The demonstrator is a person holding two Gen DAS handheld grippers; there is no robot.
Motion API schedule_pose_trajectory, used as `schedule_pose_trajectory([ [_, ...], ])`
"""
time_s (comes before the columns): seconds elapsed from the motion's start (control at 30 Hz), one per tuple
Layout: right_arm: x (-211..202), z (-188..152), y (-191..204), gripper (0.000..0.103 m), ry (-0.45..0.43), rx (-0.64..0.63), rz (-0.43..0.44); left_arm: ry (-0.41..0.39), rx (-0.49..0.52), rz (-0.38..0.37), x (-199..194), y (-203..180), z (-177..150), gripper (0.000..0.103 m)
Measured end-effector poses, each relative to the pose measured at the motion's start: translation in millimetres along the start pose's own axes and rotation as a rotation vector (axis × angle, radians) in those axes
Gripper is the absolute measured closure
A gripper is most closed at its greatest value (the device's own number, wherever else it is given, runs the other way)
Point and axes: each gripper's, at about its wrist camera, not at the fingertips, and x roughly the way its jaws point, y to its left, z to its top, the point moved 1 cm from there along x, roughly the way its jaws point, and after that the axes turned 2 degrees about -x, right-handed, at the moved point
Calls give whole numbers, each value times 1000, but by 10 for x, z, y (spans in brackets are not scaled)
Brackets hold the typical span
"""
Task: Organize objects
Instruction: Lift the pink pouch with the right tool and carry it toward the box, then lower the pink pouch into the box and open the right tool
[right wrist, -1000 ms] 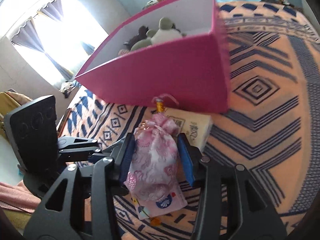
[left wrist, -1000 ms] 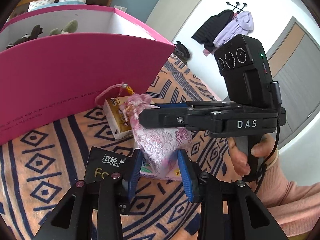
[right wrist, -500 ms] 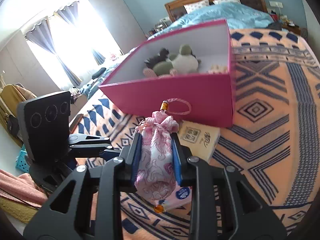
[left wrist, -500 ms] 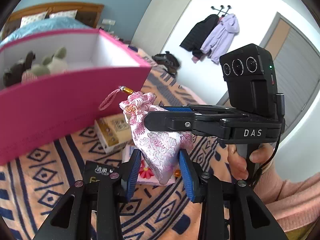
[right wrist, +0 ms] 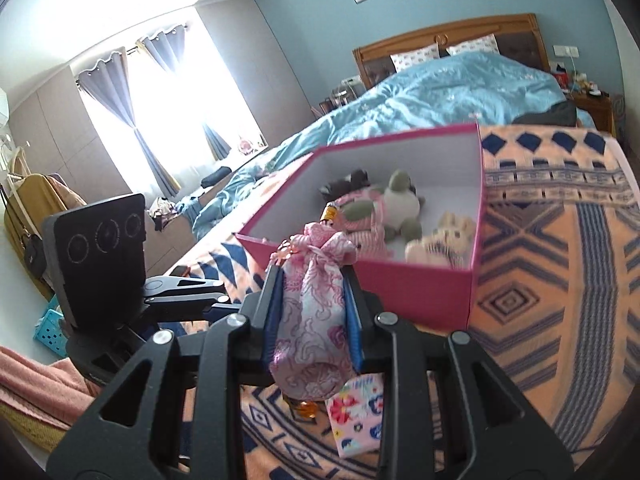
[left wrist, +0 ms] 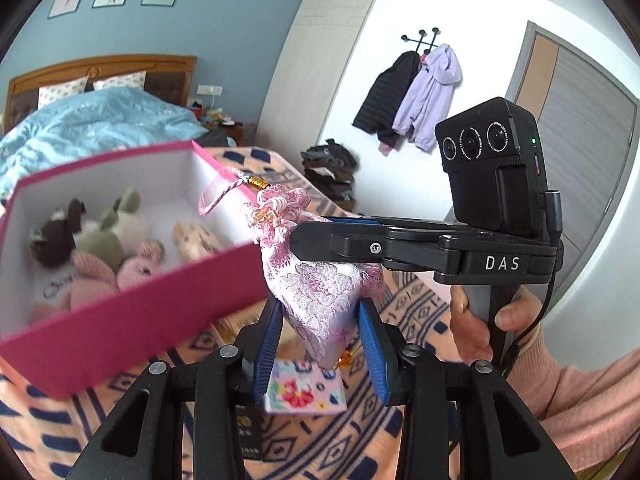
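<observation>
A: I'm over a bed covered by an orange blanket (right wrist: pixel 560 264) with navy diamonds; blue walls, a wooden headboard at the far end.

B: What does each camera give you that the other doesn't?

A: The left one shows a white wall with coats on a rack (left wrist: pixel 412 96) far right, and the person's hand (left wrist: pixel 476 320) in a pink sleeve gripping the right tool's handle. The right one shows the bright curtained window (right wrist: pixel 160 112) on the left and a teal crate (right wrist: pixel 50 330) on the floor. Both look down into the pink box (right wrist: pixel 420 292), open-topped, with plush toys (right wrist: pixel 396 204) inside.

B: And the pouch?

A: The pink brocade pouch (left wrist: pixel 320 288) hangs clear of the blanket, near side of the box. My right gripper (right wrist: pixel 312 284) is clamped tight across it, the cloth pinched flat between the blue pads. The left gripper (left wrist: pixel 320 320) sits at the pouch's lower part, jaws narrow, pads touching the cloth on both sides.

B: Anything underneath?

A: A small flowered packet (left wrist: pixel 304 390) lies on the blanket just below it.
</observation>
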Motion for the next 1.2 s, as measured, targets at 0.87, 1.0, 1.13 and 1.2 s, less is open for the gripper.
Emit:
schedule_pose_trajectory([
  [0.87,288,733,-296,72,-29,-18,-18,-48,16,102,9,351,693,65],
  [1.0,314,750,-332,72,-22,-17,-23,-45,16,107,29,365,717,65],
  [1.13,334,780,-344,72,-17,-19,-30,-40,15,113,59,406,750,65],
  [1.2,341,794,-353,72,-15,-20,-32,-40,16,114,53,405,748,65],
])
